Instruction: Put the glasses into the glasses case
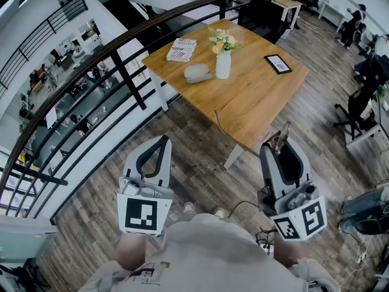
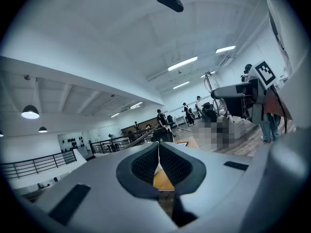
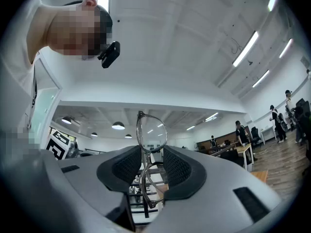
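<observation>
My right gripper [image 1: 281, 143] [image 3: 151, 154] is shut on the glasses [image 3: 151, 133], a thin-framed clear pair standing on edge between the pads, one lens above the jaws. In the head view the glasses [image 1: 282, 135] poke up past the fingertips, near the table's front corner. The grey oval glasses case [image 1: 197, 73] lies closed on the wooden table [image 1: 255, 102], far ahead and left of that gripper. My left gripper [image 1: 163, 140] [image 2: 158, 147] is shut with nothing in it, held over the floor short of the table.
On the table stand a white vase with flowers [image 1: 223, 62], a booklet [image 1: 182, 50] and a black-framed tablet [image 1: 278, 64]. A dark railing [image 1: 121, 72] runs along the left over a drop. Chairs and people are at the far right.
</observation>
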A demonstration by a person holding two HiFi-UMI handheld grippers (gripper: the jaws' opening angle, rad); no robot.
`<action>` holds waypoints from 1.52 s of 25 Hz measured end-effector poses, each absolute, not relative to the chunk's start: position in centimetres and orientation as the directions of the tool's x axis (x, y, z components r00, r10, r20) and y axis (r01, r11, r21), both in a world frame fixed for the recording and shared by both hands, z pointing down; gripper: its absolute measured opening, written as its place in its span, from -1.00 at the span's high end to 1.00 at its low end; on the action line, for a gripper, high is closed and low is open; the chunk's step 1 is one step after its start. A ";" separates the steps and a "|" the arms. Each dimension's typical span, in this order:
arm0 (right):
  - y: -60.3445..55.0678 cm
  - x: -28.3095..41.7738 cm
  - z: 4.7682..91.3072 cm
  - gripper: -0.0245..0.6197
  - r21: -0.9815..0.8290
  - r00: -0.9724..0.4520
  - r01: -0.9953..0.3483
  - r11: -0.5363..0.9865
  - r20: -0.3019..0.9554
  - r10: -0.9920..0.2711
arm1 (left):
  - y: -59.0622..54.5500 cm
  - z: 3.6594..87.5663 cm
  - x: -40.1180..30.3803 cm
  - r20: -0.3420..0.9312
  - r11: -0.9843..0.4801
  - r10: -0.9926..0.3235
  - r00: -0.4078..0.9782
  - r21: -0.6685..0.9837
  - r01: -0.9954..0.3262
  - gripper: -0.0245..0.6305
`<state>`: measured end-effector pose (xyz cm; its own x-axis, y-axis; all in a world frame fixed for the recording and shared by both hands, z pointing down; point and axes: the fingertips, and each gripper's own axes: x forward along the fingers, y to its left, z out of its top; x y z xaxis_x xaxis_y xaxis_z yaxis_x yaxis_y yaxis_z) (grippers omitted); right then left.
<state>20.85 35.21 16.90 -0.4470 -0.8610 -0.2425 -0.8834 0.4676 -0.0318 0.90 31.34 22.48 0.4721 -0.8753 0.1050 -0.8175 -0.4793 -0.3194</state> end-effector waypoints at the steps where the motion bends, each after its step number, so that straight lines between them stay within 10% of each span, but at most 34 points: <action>1: 35.2 20.7 16.9 0.41 -0.034 -0.446 -0.884 0.467 -0.241 -0.862 | 31.3 22.4 0.8 0.105 -0.480 -0.875 0.473 -0.319 -0.817 0.86; 38: 28.7 8.2 21.3 0.41 0.022 -0.437 -0.899 0.437 -0.092 -0.895 | 25.9 26.0 -12.9 0.116 -0.512 -0.859 0.499 -0.229 -0.828 0.87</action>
<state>8.25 28.70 21.32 -0.4370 -0.8948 -0.0919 -0.8992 0.4370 0.0216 -12.94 25.86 26.04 0.4991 -0.8587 0.1164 -0.8277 -0.5121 -0.2295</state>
